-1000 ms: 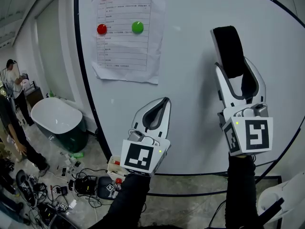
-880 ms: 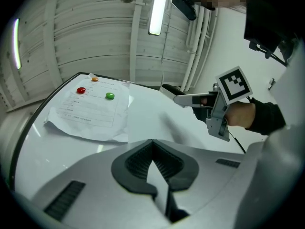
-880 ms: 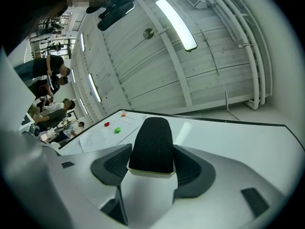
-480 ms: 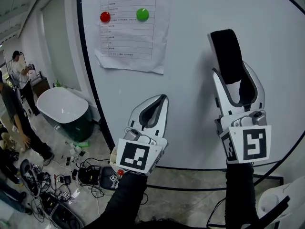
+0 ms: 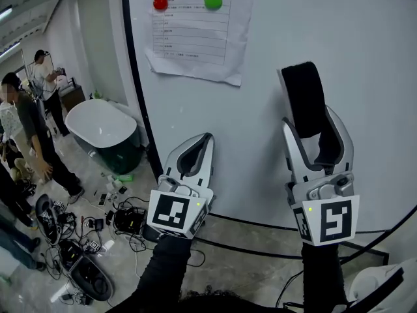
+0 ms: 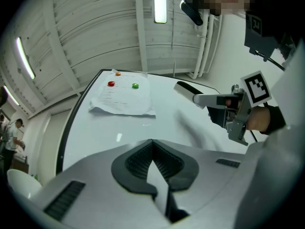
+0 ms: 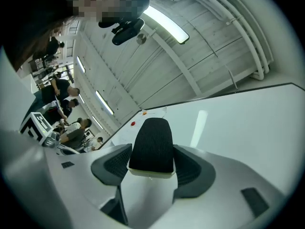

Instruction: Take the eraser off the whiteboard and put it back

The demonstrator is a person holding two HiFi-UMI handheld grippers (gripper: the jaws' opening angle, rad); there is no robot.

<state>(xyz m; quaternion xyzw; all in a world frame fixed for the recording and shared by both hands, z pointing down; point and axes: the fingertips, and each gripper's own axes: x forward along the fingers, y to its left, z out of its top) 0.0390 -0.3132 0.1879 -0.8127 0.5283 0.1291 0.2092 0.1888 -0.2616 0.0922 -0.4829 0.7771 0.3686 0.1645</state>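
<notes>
Eraser (image 7: 151, 146) shows black ribbed felt, cream base.

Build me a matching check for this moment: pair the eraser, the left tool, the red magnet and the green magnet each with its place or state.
Things:
1. eraser
2. left tool
3. red magnet
4. green magnet

Places or states:
A. shut, nothing between its jaws
B. on the paper sheet, to the right of the other magnet
C. clamped in the right tool
D. on the paper sheet, to the left of the other magnet

Pairs: 1-C, 2-A, 3-D, 4-B
</notes>
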